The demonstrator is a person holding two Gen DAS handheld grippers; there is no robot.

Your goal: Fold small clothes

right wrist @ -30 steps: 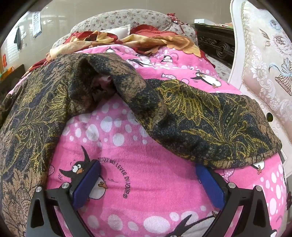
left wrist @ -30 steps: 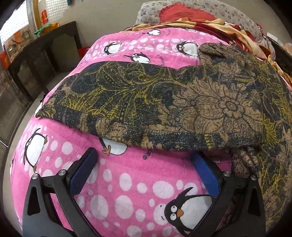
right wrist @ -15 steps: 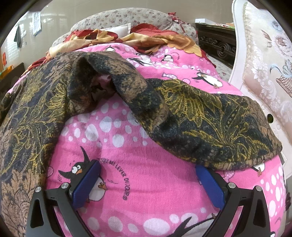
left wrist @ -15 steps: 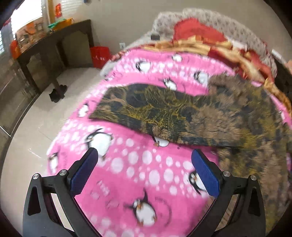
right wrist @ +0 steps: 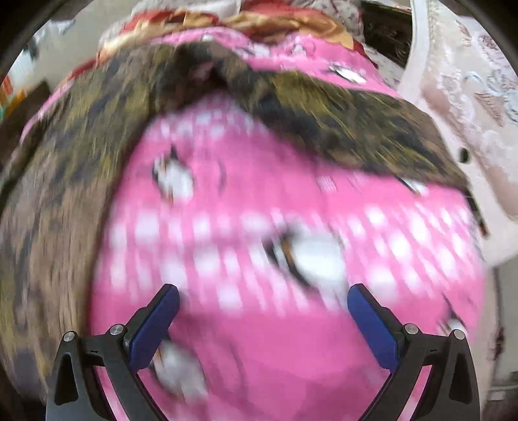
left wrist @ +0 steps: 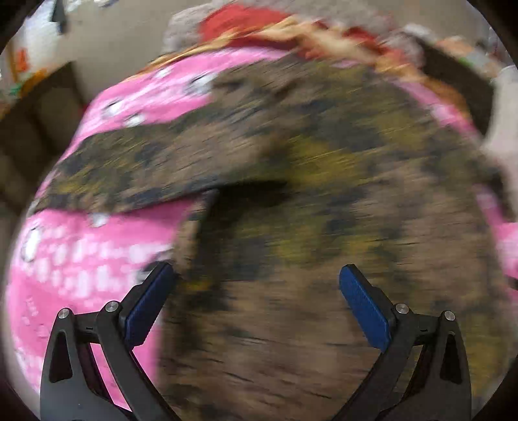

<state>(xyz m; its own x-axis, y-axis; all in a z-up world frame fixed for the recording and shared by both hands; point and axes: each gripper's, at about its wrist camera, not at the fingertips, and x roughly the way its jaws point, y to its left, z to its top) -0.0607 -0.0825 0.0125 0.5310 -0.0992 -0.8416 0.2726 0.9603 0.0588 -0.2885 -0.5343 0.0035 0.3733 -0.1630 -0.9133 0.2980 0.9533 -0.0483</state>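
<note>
A brown, black and yellow floral garment (left wrist: 323,194) lies spread on a pink penguin blanket (left wrist: 81,259); both views are motion-blurred. In the left wrist view it fills the middle and right, one flap reaching left, and my left gripper (left wrist: 257,281) hovers open above it with nothing between the blue pads. In the right wrist view the garment (right wrist: 340,119) arcs across the far side and down the left edge. My right gripper (right wrist: 263,302) stands open over the bare pink blanket (right wrist: 275,226), holding nothing.
Red and orange bedding (right wrist: 259,22) with a floral pillow is piled at the far end of the bed. A white upholstered headboard (right wrist: 469,97) rises on the right. Dark wooden furniture (left wrist: 39,113) stands left of the bed.
The left gripper has swung right, from the pink blanket's edge to above the garment. The right gripper has pulled back and up, so the garment's edge now lies farther from its pads. Both stay open.
</note>
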